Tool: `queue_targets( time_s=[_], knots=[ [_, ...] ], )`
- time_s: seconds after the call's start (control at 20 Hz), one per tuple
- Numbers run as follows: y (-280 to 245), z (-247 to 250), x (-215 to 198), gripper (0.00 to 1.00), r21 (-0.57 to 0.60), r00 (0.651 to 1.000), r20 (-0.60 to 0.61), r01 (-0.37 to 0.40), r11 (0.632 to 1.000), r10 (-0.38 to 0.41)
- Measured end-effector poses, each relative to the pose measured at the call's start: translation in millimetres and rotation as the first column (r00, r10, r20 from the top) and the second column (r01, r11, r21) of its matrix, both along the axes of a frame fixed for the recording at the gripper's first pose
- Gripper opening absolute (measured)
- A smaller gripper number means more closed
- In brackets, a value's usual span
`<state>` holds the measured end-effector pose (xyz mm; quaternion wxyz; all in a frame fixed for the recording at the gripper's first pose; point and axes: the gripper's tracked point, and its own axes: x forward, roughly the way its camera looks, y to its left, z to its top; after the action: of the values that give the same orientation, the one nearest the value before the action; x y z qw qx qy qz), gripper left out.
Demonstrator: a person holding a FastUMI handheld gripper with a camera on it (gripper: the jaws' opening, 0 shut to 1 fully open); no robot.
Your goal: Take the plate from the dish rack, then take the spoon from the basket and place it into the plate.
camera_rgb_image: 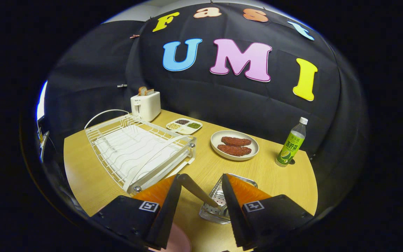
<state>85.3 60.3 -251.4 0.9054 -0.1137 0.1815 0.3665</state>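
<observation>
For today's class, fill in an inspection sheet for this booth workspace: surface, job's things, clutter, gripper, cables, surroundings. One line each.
Surface: wooden table, light yellow top.
Job's things: white dish rack holds no plate; metal basket just ahead of the fingers; spoon handle leans out of the basket into the gap between the fingers; a pink edge below the fingers may be the plate, cannot tell.
Clutter: toaster with bread; divided tray of grains; plate of meat; green bottle.
Gripper: gripper open, fingers either side of the spoon handle, not pressing it.
Cables: nothing seen.
Surroundings: black cloth wall behind the table.
</observation>
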Motion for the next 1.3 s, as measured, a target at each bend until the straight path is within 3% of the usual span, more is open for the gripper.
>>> queue_targets(
  time_s=[0.15, 0.25, 0.3, 0.4, 0.55, 0.75, 0.9, 1.3],
  knots=[
    [4, -9, 3, 0.66, -0.040, 1.000, 0.014, 0.006, 0.999, -0.005],
    [3, -7, 12, 0.55, -0.069, 0.997, 0.068, 0.032, 0.997, -0.028],
    [6, -9, 11, 0.44, -0.074, 0.997, 0.069, 0.033, 0.997, -0.028],
    [6, -16, 12, 0.31, -0.091, 0.998, 0.053, 0.051, 0.995, -0.046],
    [5, -14, 13, 0.31, -0.101, 0.996, 0.065, 0.065, 0.993, -0.058],
    [1, -2, 18, 0.19, -0.096, 0.992, 0.096, 0.092, 0.991, -0.083],
    [0, 4, 19, 0.13, -0.070, 0.993, 0.050, 0.108, 0.992, -0.104],
    [-32, 72, 28, 0.11, -0.023, 0.960, 0.070, 0.274, 0.961, -0.272]
  ],
)
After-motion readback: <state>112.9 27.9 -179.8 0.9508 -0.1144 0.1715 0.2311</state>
